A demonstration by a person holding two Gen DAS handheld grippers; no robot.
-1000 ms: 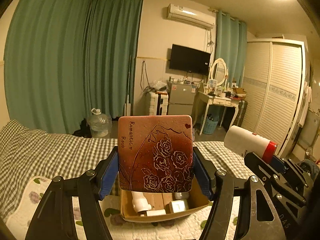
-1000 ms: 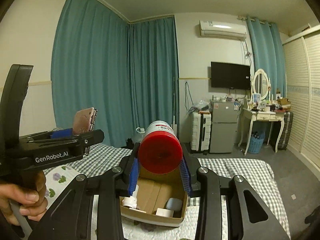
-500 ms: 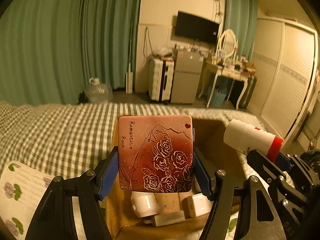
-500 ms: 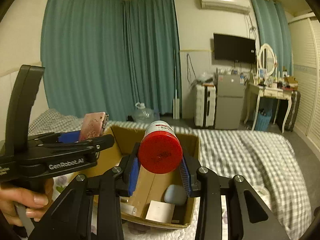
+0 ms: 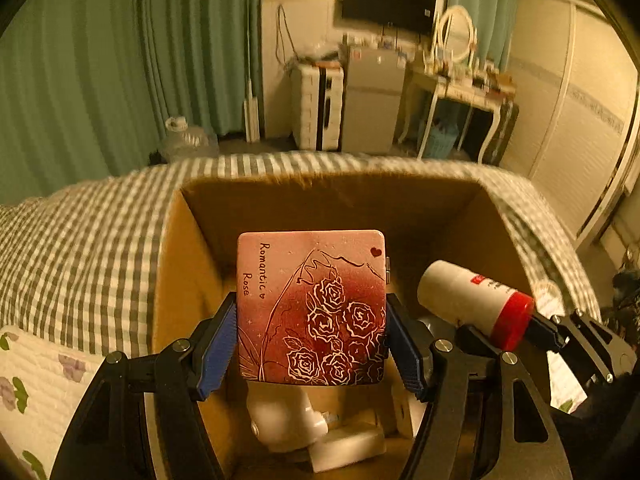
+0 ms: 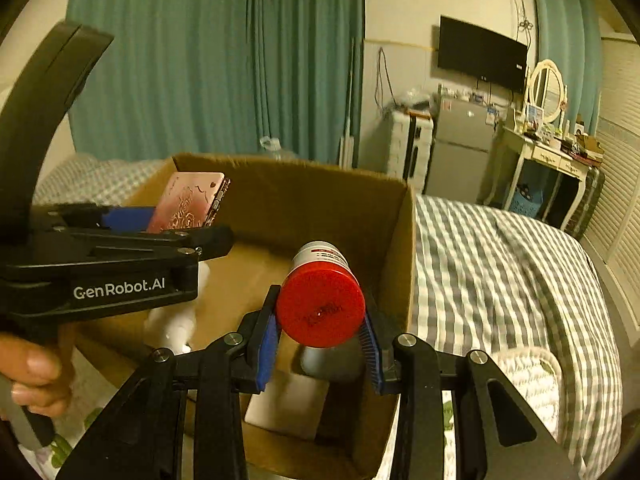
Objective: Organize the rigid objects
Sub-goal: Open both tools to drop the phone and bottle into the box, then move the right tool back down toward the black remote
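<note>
My left gripper [image 5: 312, 344] is shut on a flat red rose-printed case [image 5: 312, 308] marked "Romantic Rose", held upright inside the open cardboard box [image 5: 332, 196]. The case also shows in the right wrist view [image 6: 188, 202]. My right gripper [image 6: 320, 340] is shut on a white bottle with a red cap [image 6: 320, 308], held over the box's right half [image 6: 400, 248]. In the left wrist view the bottle [image 5: 472, 304] is to the right of the case. Small white items [image 5: 288, 420] lie on the box floor.
The box sits on a bed with a grey checked cover [image 6: 500, 260] and a floral quilt [image 5: 32, 396]. Teal curtains, a water jug [image 5: 188, 140], a small fridge [image 6: 460, 148] and a dressing table [image 6: 548, 148] stand beyond the bed.
Both grippers have moved forward and tipped down from above the bed to inside the box, still holding the case and the bottle. The box now fills the views.
</note>
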